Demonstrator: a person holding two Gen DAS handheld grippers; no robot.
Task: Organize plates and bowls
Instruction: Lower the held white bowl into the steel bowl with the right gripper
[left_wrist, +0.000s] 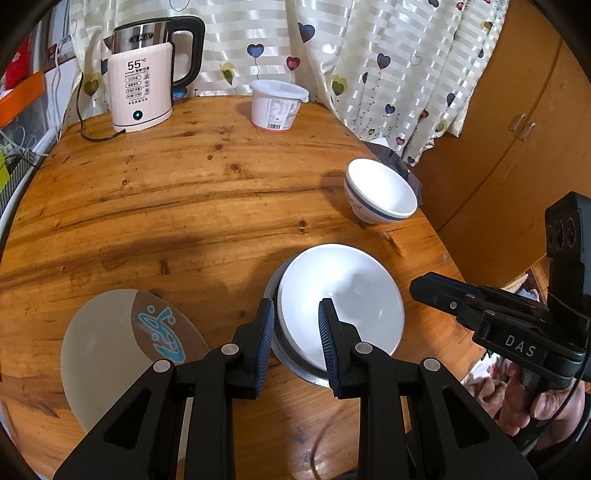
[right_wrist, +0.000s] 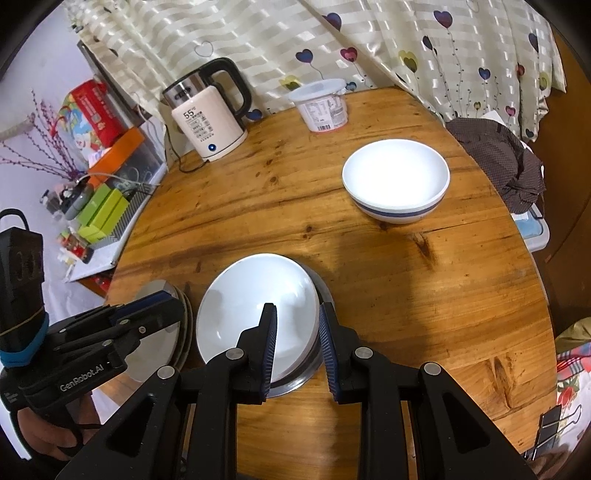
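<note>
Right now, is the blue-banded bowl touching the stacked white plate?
Apart. The right wrist view shows bare wooden table between the blue-banded bowl and the white plate.

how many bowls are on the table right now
2 clearly: a blue-banded white bowl standing alone toward the table's far right, and a plain white bowl near the front, sitting in a metal dish. More could be nested beneath it, unseen.

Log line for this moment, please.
white plate on steel dish | both tongs over it, nothing gripped | blue-banded bowl apart
</note>
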